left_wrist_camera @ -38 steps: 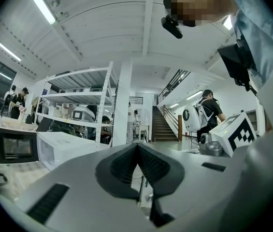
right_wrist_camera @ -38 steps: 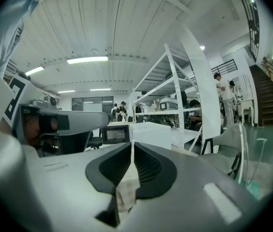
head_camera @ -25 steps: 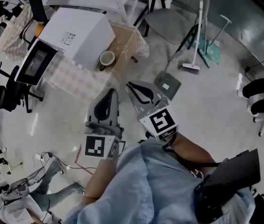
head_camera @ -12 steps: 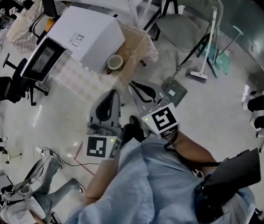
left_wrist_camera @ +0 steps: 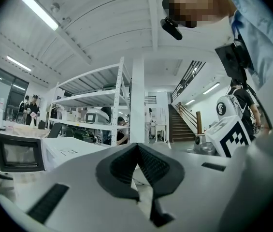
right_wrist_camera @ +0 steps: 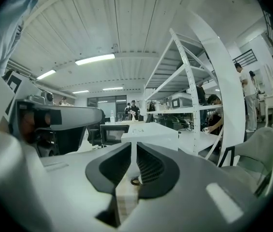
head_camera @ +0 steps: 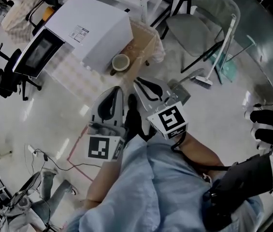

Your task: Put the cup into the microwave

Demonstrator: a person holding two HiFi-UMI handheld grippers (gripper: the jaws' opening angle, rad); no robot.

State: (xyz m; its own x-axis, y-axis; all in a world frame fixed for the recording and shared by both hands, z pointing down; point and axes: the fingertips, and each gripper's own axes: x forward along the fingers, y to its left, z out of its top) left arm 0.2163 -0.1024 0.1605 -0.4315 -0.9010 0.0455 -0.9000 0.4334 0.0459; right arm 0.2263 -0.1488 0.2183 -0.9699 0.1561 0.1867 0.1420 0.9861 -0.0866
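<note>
1. White microwave point(head_camera: 85, 30) sits on the bench point(head_camera: 143, 40), ahead and to the left of both grippers, its dark-windowed door point(head_camera: 35, 57) at its left end.
2. Left gripper point(head_camera: 116, 92) points level toward the bench, jaws closed together on nothing.
3. Cup point(head_camera: 121, 62) stands upright just beside the microwave's right wall, ahead of both gripper tips and clear of them.
4. Right gripper point(head_camera: 138, 85), alongside the left, has its jaws pressed together and holds nothing.
</note>
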